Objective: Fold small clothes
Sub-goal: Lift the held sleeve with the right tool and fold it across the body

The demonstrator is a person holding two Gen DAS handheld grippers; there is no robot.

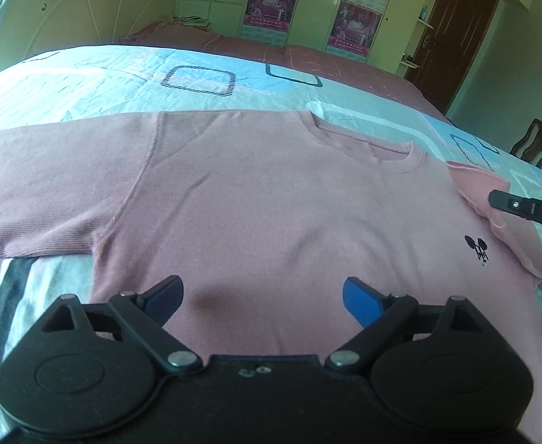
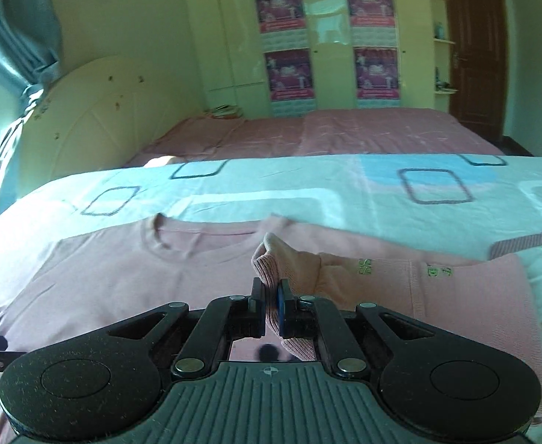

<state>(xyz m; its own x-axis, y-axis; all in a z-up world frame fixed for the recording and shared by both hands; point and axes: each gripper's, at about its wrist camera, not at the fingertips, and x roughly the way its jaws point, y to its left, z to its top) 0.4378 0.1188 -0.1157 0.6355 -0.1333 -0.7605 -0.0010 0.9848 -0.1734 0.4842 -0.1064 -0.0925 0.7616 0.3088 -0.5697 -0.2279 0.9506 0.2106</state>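
- The pink sweater (image 1: pixel 271 192) lies face-up across the bed (image 1: pixel 86 74), sleeves running sideways.
- The right tongs (image 2: pixel 271 298) pinch its sleeve cuff (image 2: pixel 285 262) — lifted, body lying leftward.
- The left tongs (image 1: pixel 261 301) gape wide above the hem — empty.

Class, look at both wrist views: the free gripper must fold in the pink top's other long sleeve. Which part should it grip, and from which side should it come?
Probably the cuff end of the flat sleeve, approached from beyond its tip, jaws straddling the edge. It lies outstretched on the bed, so only its edges offer a pinchable fold. The left gripper is open over the top; the right gripper already pinches the other sleeve.
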